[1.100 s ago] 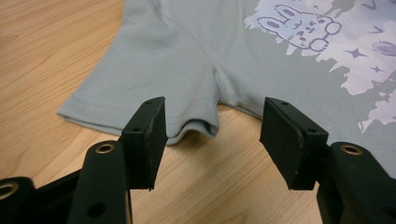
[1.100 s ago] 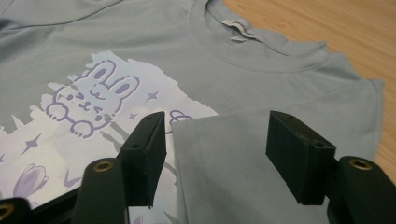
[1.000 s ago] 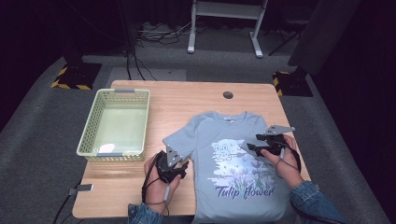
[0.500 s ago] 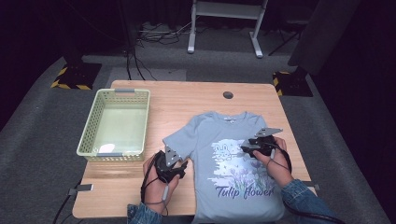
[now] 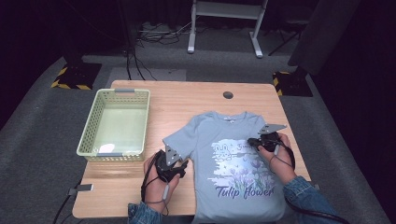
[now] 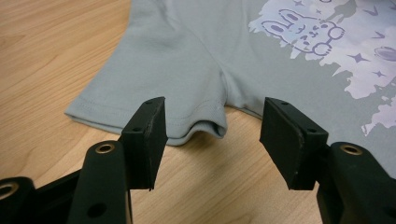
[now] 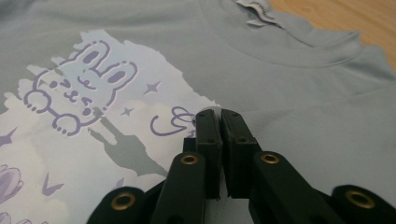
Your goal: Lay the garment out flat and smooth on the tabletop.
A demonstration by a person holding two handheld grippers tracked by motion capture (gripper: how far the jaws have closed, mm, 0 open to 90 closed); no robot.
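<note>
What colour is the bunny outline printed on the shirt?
Purple, on a white patch of the grey-blue shirt; clearest in the right gripper view.

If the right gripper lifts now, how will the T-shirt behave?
Probably floppy: the T-shirt lies flat, with a soft curl at its sleeve hem. It looks light. The right gripper, just closed, seems to pinch a small fold, so the cloth should tent and drape.

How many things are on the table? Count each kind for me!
T-shirt: 1
Basket: 1
Grippers: 2, the left gripper and the right gripper
Total: 4
</note>
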